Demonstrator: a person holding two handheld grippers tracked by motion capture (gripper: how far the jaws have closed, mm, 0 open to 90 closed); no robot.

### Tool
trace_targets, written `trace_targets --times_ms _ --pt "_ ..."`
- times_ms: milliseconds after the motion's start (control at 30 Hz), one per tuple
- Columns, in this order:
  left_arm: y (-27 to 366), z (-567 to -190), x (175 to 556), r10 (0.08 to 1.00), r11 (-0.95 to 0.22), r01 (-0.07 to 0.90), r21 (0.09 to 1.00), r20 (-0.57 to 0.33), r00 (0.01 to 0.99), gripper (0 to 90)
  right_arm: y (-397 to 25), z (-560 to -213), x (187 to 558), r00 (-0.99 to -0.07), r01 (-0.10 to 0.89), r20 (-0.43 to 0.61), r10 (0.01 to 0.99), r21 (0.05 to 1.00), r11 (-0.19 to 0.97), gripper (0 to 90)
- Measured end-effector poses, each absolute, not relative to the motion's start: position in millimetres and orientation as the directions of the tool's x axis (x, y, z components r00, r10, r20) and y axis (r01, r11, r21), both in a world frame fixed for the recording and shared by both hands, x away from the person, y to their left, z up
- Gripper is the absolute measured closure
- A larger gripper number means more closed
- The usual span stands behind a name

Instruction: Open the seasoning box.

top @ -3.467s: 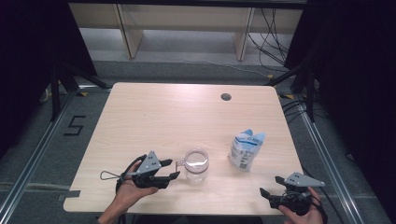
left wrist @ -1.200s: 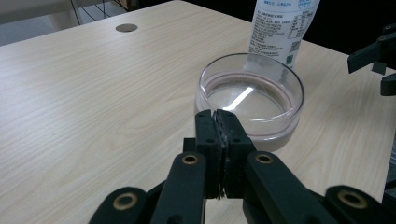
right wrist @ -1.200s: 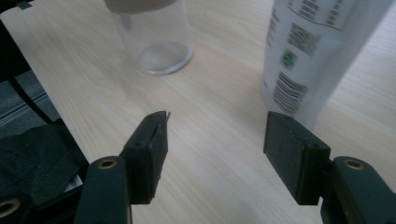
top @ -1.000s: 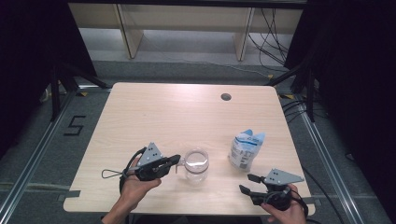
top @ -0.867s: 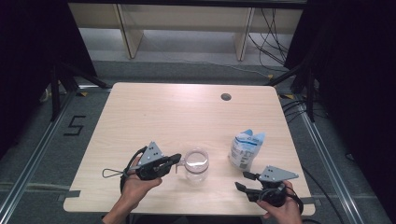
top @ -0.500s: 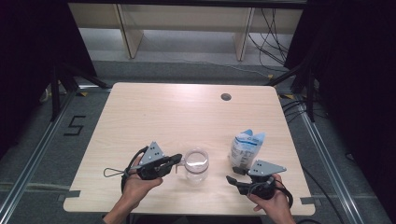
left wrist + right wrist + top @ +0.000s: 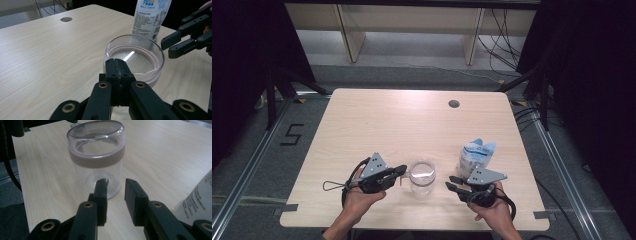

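Clear glass jar [image 7: 422, 176] with a brownish band under its rim stands upright near the front edge of the tabletop [image 7: 402, 125], roughly mid-width, open-topped or clear-lidded, can't tell which. Left gripper [image 7: 399, 171] sits just left of the jar, jaws pressed together, tips touching or almost touching the jar's rim; in the left gripper view the closed jaws [image 7: 117, 75] meet the near wall of the jar [image 7: 135, 60], nothing seen pinched between them. Right gripper [image 7: 452, 183] is just right of the jar, jaws spread a little, nothing between them; the right gripper view shows the jaws [image 7: 115, 195] aimed low at the jar [image 7: 96, 157], a short gap short of it. Blue-white printed pouch [image 7: 476, 156] stands behind the right gripper, right of the jar, near but apart from it. Step in hand, as a judgement: left steadies the jar while right closes in to take its body or top. Next move likely needs the right jaws opened wider, since the jar looks broader than the present gap, then a level approach so the jar doesn't tip or slide on the smooth wood. Tabletop is pale wood grain with a round cable hole [image 7: 454, 103] far behind the jar. Beyond it grey floor, a "5" marked in tape [image 7: 292, 135] off to the jar's left, pale shelving legs, cables, black curtains at both sides.
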State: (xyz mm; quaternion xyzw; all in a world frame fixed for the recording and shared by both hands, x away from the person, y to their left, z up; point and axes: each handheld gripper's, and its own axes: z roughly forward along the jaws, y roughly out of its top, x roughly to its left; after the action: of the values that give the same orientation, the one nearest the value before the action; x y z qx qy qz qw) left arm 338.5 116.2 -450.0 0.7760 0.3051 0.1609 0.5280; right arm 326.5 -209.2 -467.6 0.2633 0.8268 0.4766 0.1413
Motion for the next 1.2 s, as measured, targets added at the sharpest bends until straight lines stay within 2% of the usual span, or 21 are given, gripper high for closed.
trace_targets --times_ms 400,667,833,867,933,1200 --pt "115.0 -452.5 338.1 0.638 -0.247 0.294 0.923 -0.073 0.767 89.1 -201.3 -467.5 330.5 -0.817 0.305 0.032 0.576 0.872 0.384 78.5" --pt "115.5 -453.8 337.6 0.643 -0.235 0.295 0.926 -0.079 0.762 89.1 -194.6 -465.8 334.1 -0.838 0.286 0.031 0.544 0.875 0.390 84.2" --pt "116.0 -453.9 337.9 0.639 -0.232 0.295 0.927 -0.084 0.765 89.1 -188.8 -464.7 336.8 -0.838 0.272 0.026 0.545 0.886 0.376 85.9" --pt "116.1 -454.1 338.1 0.638 -0.231 0.295 0.927 -0.085 0.766 89.1 -187.9 -463.8 335.8 -0.831 0.298 0.047 0.554 0.879 0.373 86.4" --pt "116.1 -454.1 337.8 0.638 -0.233 0.294 0.927 -0.083 0.765 89.1 -186.1 -463.8 338.9 -0.842 0.263 0.019 0.539 0.887 0.379 87.0" --pt "116.3 -454.2 338.0 0.637 -0.232 0.294 0.927 -0.083 0.766 89.0 -178.4 -464.7 341.5 -0.846 0.283 0.033 0.533 0.874 0.395 88.0"
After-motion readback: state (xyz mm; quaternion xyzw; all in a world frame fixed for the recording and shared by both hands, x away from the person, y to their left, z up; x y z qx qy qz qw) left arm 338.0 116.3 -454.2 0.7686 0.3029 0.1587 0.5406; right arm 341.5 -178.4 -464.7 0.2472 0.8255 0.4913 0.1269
